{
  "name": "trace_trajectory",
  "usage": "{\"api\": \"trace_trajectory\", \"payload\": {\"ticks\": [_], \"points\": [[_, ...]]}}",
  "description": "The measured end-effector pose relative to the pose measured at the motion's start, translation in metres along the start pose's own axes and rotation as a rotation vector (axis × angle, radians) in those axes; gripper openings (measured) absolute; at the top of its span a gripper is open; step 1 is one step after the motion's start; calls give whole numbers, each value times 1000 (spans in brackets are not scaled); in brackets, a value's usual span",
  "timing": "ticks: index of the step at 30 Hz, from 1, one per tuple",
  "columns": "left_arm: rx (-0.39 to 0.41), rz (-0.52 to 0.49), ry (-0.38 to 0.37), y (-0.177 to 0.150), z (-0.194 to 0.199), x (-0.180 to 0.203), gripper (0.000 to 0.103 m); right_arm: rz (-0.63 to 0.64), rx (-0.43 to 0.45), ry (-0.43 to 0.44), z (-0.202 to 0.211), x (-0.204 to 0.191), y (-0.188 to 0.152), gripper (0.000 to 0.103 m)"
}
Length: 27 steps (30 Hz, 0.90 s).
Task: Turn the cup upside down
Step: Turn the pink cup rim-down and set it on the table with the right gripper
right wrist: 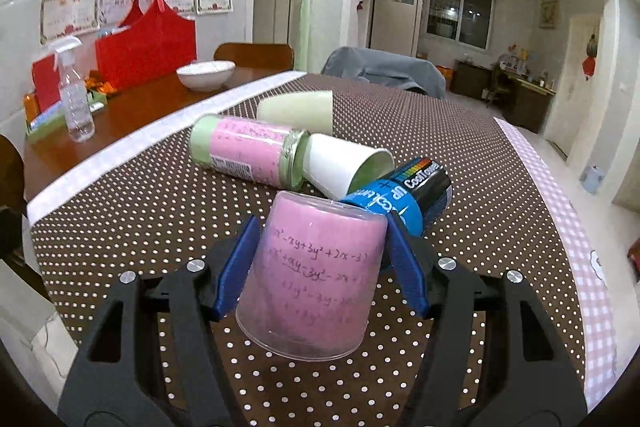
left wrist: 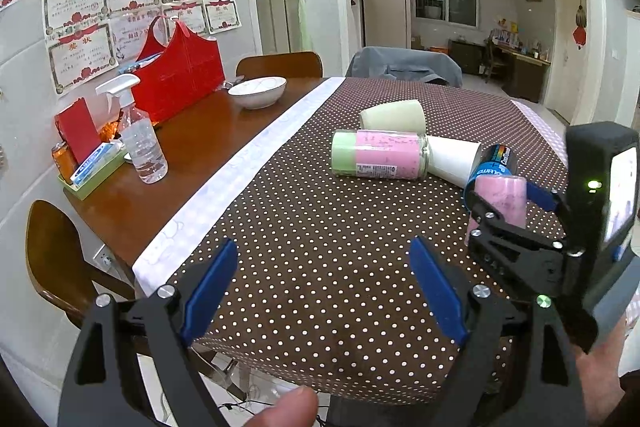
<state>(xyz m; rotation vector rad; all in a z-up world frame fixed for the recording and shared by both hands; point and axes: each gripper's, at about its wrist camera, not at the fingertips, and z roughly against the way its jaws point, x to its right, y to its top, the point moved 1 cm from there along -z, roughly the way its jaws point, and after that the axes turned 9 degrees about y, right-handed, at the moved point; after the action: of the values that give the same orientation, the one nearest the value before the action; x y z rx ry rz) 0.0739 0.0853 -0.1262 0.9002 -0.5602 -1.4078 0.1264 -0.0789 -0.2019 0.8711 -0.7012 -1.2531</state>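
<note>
Right wrist view, item one: clear plastic cup (right wrist: 310,277), lined with pink paper bearing handwritten algebra. Closed base uppermost and leaning away from the camera, open rim lowest and nearest the lens; long axis close to vertical, slightly tilted. Located low over the brown polka-dot tablecloth (right wrist: 120,227) at the near side of the table; whether the rim touches the cloth cannot be told.

Item two: right gripper (right wrist: 320,259), blue pads pressed against the cup's two sides at about mid-height, fingers narrowed to the cup's width and holding it. In the left wrist view the same gripper (left wrist: 508,203) reaches in from the right edge with the pink cup (left wrist: 500,203) between its fingers.

Item three: left gripper (left wrist: 324,287), fingers spread wide with nothing between them, poised above the near edge of the cloth; a thumb (left wrist: 284,407) shows at the bottom of that view.

Items lying on their sides behind the cup: blue and black can (right wrist: 416,195) just beside it, white paper cup (right wrist: 344,167), pink and green jar (right wrist: 248,151), pale green cup (right wrist: 296,111).

Further left on bare wood: white bowl (left wrist: 258,91), spray bottle (left wrist: 136,135), red bag (left wrist: 180,67)
</note>
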Motion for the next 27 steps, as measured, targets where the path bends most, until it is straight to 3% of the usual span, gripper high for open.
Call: {"api": "trace_trajectory", "payload": {"ticks": [10,15,19,27], "points": [[0,0,-2,0,-2,-1,86,38,-51,-1,2,-13,-18,65],[3,-7,-7,-1,0,3,86,0,-55,42,16,-12,-26,78],[8,-11,-8,0,3,5,86,-40,-43,96,29,-11,-23,95],[29,-20,-12,4,15,10,86,-150,-18,136,51,8,-13,96]]}}
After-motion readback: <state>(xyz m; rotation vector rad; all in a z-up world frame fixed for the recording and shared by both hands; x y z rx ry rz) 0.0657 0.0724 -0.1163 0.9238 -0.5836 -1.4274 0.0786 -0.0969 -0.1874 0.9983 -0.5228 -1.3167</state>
